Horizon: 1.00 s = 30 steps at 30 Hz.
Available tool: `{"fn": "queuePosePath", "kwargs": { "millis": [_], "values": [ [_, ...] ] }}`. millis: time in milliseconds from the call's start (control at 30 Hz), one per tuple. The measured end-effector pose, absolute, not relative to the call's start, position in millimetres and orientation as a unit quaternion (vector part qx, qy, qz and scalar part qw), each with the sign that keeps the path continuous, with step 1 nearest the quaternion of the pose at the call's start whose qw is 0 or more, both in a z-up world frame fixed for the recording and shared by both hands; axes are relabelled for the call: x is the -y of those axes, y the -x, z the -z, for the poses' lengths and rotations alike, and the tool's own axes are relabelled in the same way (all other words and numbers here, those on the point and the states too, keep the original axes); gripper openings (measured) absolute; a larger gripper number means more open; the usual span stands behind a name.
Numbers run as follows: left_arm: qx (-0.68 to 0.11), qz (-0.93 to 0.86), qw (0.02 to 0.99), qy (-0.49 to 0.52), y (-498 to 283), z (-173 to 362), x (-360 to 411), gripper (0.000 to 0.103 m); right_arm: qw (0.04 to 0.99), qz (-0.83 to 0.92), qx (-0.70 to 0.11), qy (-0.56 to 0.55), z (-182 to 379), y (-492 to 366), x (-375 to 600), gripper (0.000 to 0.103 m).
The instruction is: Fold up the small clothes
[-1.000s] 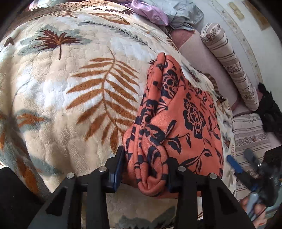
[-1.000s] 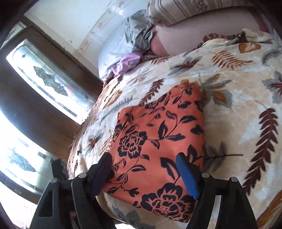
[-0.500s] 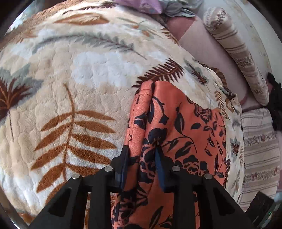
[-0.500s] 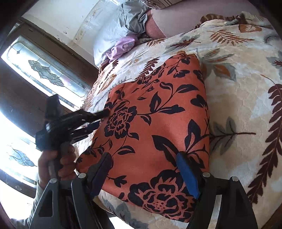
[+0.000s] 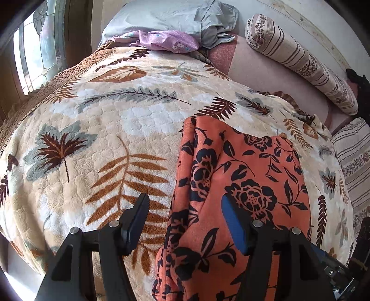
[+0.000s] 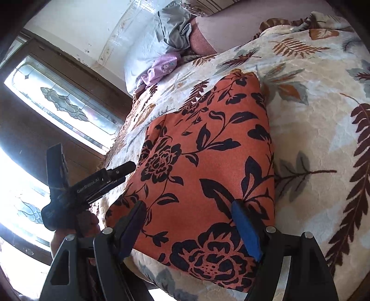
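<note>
Blanket (image 5: 97, 129), cream plush printed with brown and grey leaves, covers the bed under both my grippers, and I take the folded orange floral garment (image 5: 242, 176) lying on it as my landmark. Left of the garment in my left wrist view is the bare blanket with a big rust fern, and beyond that a leaded glass window (image 5: 34, 53) in a dark wooden frame. My left gripper (image 5: 185, 222) hangs over the garment's near left edge with its jaws opening: the left finger (image 5: 136, 220) stands over the blanket just beside the cloth, the blue-padded right finger (image 5: 233, 224) over the orange fabric, and the thick folded edge lies between them, with neither pad pressing on it. Beyond the garment, at the head of the bed, a crumpled lilac cloth (image 5: 166, 41) lies against a grey pillow (image 5: 166, 16). To the right of the garment a striped bolster (image 5: 300, 62) lies along the wall.

In my right wrist view, my hand (image 6: 76, 233) holds the left gripper (image 6: 120, 173) just off the garment's (image 6: 208, 162) left side, its tips next to the cloth edge. My right gripper (image 6: 189, 222) is spread wide above the garment's near end, both fingers over the orange fabric and gripping nothing; whether the pads touch the cloth I cannot tell. Right of the garment the blanket (image 6: 323, 139) runs on with a dark brown fern.
</note>
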<state>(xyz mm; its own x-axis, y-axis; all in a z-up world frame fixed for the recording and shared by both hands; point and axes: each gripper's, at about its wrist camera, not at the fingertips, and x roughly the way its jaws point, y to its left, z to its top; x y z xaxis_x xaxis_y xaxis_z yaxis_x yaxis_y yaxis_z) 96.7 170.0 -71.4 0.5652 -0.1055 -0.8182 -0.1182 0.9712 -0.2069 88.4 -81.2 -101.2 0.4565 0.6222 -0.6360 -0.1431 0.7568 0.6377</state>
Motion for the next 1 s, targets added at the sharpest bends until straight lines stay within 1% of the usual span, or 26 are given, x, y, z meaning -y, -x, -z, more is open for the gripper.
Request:
{"fn": "queuePosePath", "kwargs": {
  "millis": [167,200,233,300,400,433,500,533,633,733,833,867,933,1000],
  "values": [
    [-0.469,-0.003,0.875,0.115,-89.7,72.8,-166.9,0.065,0.816,-0.233,-0.458,-0.263,100.8,-85.4,82.7,0.079],
    [-0.47,-0.003,0.875,0.115,-88.7,72.7,-167.0,0.066,0.817,-0.232,-0.458,-0.263,100.5,-85.2,82.4,0.08],
    [-0.471,-0.002,0.875,0.116,-88.1,72.8,-167.4,0.07,0.817,-0.231,-0.458,-0.262,100.0,-85.3,81.7,0.081],
    [-0.471,0.002,0.874,0.117,-86.5,72.8,-168.7,0.075,0.818,-0.233,-0.459,-0.258,98.8,-85.4,79.5,0.084],
    [-0.473,0.022,0.87,0.136,-85.8,74.3,-175.3,0.077,0.819,-0.234,-0.463,-0.244,95.0,-86.3,73.9,0.088],
    [-0.476,0.031,0.866,0.147,-86.2,75.9,-179.1,0.08,0.817,-0.236,-0.468,-0.242,92.8,-87.6,72.9,0.09],
    [-0.482,0.05,0.857,0.174,-87.5,80.1,-188.1,0.081,0.808,-0.241,-0.475,-0.253,84.0,-90.8,78.4,0.097],
    [-0.484,0.062,0.852,0.19,-88.8,82.3,-192.1,0.081,0.805,-0.244,-0.47,-0.268,78.4,-92.3,86.1,0.102],
    [-0.494,0.091,0.837,0.217,-95.0,88.1,-196.0,0.082,0.819,-0.213,-0.446,-0.293,68.3,-101.8,121.2,0.103],
    [-0.514,0.118,0.82,0.222,-104.2,98.4,-189.7,0.083,0.807,-0.164,-0.468,-0.319,88.6,-129.2,154.3,0.103],
    [-0.537,0.132,0.804,0.218,-109.0,110.1,-180.6,0.083,0.743,-0.156,-0.527,-0.382,132.6,-155.2,163.0,0.103],
    [-0.54,0.135,0.802,0.215,-108.9,112.7,-178.4,0.083,0.729,-0.166,-0.528,-0.403,140.7,-158.7,161.1,0.103],
    [-0.539,0.135,0.805,0.206,-109.2,114.2,-175.1,0.083,0.739,-0.175,-0.519,-0.391,139.5,-164.0,154.8,0.103],
    [-0.539,0.135,0.806,0.203,-109.9,113.4,-173.0,0.083,0.725,-0.196,-0.523,-0.402,138.8,-169.4,148.7,0.103]
  ]
}}
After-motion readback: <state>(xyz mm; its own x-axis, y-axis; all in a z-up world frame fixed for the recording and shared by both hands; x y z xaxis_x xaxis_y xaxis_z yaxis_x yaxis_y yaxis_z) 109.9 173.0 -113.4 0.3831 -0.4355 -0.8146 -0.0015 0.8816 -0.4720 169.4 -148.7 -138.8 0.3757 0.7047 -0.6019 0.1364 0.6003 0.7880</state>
